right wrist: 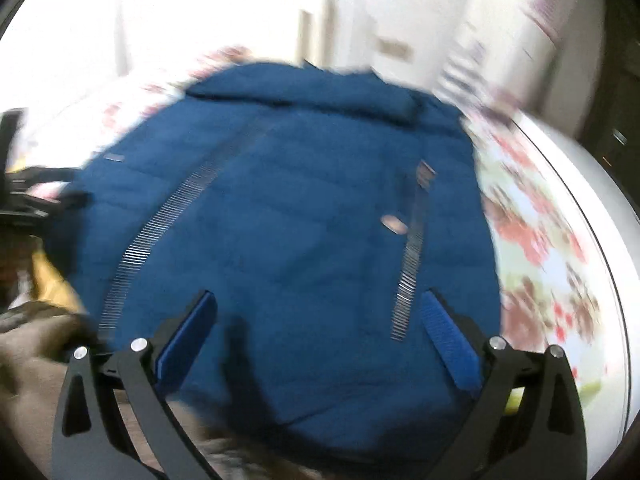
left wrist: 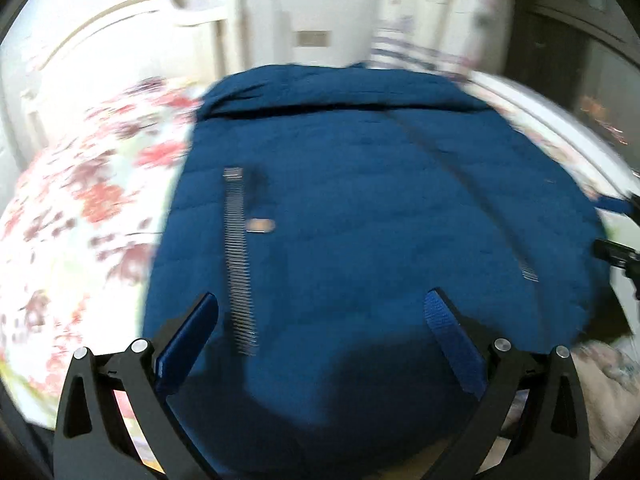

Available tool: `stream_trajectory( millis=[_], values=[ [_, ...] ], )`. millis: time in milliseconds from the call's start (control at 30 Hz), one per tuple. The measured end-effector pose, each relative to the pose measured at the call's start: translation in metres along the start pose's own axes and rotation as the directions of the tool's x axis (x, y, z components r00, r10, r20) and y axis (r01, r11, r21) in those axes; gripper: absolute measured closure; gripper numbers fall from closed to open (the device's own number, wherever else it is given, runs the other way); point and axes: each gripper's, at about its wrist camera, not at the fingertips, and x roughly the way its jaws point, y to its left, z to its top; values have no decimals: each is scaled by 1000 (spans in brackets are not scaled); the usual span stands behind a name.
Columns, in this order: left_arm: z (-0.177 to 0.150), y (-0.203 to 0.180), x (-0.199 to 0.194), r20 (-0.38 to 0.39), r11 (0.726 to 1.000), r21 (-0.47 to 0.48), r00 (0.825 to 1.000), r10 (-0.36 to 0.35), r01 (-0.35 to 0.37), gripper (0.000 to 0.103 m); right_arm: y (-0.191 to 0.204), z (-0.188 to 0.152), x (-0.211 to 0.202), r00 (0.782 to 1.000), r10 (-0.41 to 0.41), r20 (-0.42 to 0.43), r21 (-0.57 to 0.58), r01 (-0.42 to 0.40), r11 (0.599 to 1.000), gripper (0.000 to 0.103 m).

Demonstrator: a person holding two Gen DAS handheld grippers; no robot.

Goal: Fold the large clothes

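Left wrist view: blue jacket [left wrist: 360, 208] lay flat on floral bedsheet [left wrist: 80, 208], zipper [left wrist: 239, 256] exposed. Left gripper [left wrist: 320, 344] and right gripper [right wrist: 320, 340] hovered over its near hem, jaws apart, empty. Brown fabric [right wrist: 32, 360] crowded one corner; sheet beside was bare

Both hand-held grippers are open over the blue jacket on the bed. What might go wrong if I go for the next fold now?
1. Both views are motion-blurred, so a grab at the jacket hem may miss.
2. The zipper lies between the left hand-held gripper pads; pinching metal teeth may slip.
3. The right hand-held gripper sits beside another zipper strip, and the jacket's right edge is near the floral bedsheet, which could get pinched too.
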Motion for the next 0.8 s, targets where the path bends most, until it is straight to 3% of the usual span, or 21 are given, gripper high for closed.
stream_trajectory(
  millis=[67,100,133,167,300,400,500,533,600,700,800],
  values=[
    [-6,-20,7,-22,997,77,1000,-5,7,4,20,-3,12,999,44,-17,-48,-45,998,3],
    [-11,-32,14,-11,989,134,998,64,-62,4,30,-7,25,997,45,-60,-73,-49,996,3],
    [-12,-35,14,15,986,147,997,78,-79,4,40,-14,42,994,3,-110,-115,-16,993,2],
    [-12,-34,14,9,987,145,997,74,-74,4,44,-18,44,996,-30,-87,-150,17,989,2],
    [-10,-24,10,-9,992,121,999,32,-31,4,34,-19,34,994,-4,-108,-148,-12,989,3],
    [-17,-14,-6,34,994,94,998,58,-61,4,1,-25,12,997,1,-78,-46,-5,999,3],
    [-26,10,-23,80,996,18,993,90,-91,4,-51,-48,-15,999,-13,-40,147,18,989,3],
    [-28,22,-26,87,995,-18,992,95,-94,4,-71,-59,-23,1000,14,-15,227,-10,974,3],
    [-34,46,-30,85,992,-108,994,69,-60,4,-96,-84,-40,997,72,31,349,-78,934,8],
    [-46,78,-30,63,970,-243,998,11,5,4,-117,-114,-46,992,118,54,421,-130,898,10],
    [-53,88,-28,76,960,-277,997,-11,31,4,-124,-127,-34,988,144,48,447,-150,882,16]
  ],
)
